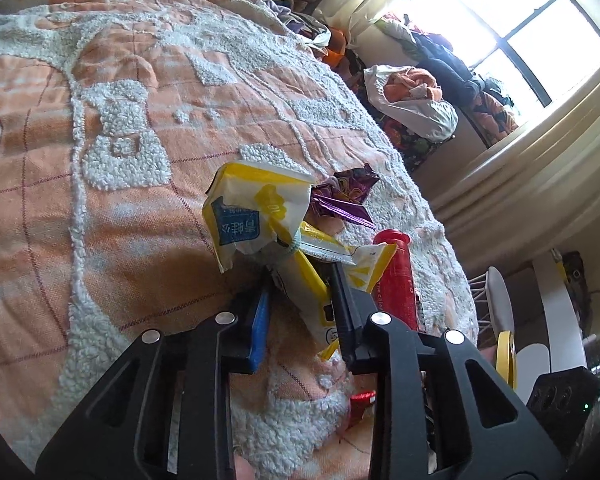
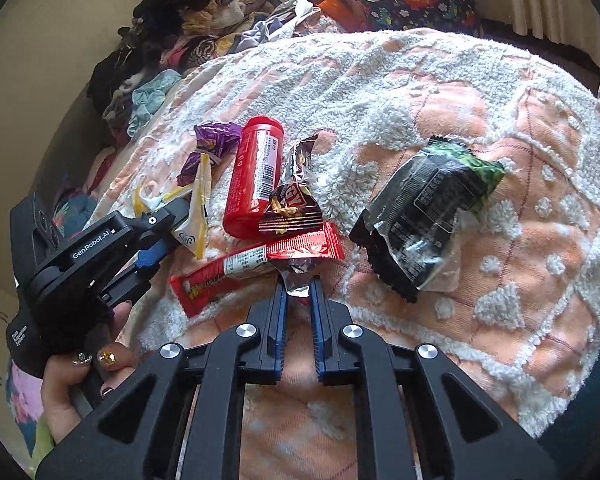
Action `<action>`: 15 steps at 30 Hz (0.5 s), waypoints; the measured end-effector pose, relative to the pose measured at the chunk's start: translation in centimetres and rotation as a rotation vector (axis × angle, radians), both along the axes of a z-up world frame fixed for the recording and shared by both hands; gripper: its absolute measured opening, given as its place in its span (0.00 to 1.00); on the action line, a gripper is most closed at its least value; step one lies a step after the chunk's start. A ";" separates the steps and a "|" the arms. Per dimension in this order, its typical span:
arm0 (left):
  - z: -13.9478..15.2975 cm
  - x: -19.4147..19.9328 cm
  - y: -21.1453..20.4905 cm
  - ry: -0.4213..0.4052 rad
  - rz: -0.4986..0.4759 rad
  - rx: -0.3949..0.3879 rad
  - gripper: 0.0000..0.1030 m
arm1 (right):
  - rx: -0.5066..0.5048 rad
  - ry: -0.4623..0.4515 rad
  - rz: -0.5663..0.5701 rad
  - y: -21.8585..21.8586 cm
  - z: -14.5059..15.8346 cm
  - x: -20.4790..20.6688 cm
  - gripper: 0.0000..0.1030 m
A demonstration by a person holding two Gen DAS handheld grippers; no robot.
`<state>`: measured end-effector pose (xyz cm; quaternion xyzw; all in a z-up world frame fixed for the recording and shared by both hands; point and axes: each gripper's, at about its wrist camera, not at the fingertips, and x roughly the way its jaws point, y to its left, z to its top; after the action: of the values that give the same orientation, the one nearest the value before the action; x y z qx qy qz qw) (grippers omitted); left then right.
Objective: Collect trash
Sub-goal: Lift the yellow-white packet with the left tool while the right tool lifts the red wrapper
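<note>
An orange-and-white blanket is covering the bed. Clothes are lying piled along its far edge. A white bag is sitting near the window, where daylight is pouring in past pale curtains.

Two close, downward wrist views, shared bedspread
</note>
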<state>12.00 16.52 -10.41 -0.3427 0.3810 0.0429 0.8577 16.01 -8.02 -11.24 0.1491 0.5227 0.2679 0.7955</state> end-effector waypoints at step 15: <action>1.9 -1.5 -2.5 -0.022 -0.083 0.042 0.19 | -0.012 -0.154 0.039 -3.2 4.2 -2.9 0.11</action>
<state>10.53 14.04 -8.55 -0.3091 0.3846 0.0114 0.8697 13.07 -11.19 -7.05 0.1129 0.4643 0.2910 0.8288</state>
